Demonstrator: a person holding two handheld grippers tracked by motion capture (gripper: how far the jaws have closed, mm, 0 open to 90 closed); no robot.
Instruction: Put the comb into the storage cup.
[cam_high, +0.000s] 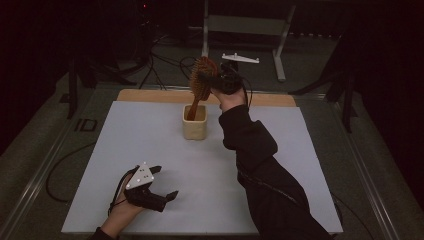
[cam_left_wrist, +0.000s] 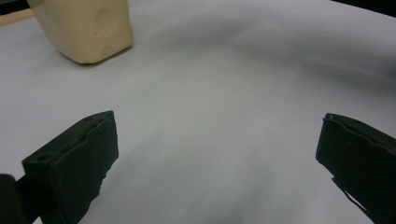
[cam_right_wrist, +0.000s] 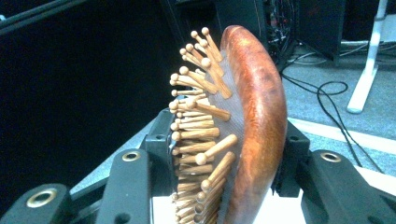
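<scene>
Left gripper (cam_high: 164, 182) is resting low near the front table edge, jaws spread wide, nothing between them. Right gripper (cam_high: 204, 80) is reaching far forward on an extended, dark-sleeved arm (cam_high: 260, 165), raised, jaws clamping a wooden hairbrush (cam_right_wrist: 243, 121) head.

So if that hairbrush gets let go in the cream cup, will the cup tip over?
Possibly. The hairbrush stands tall, its head far above the small cup, so it looks top-heavy. It leans on the rim. The right claw steadies it; the cup's squat base may hold.
</scene>
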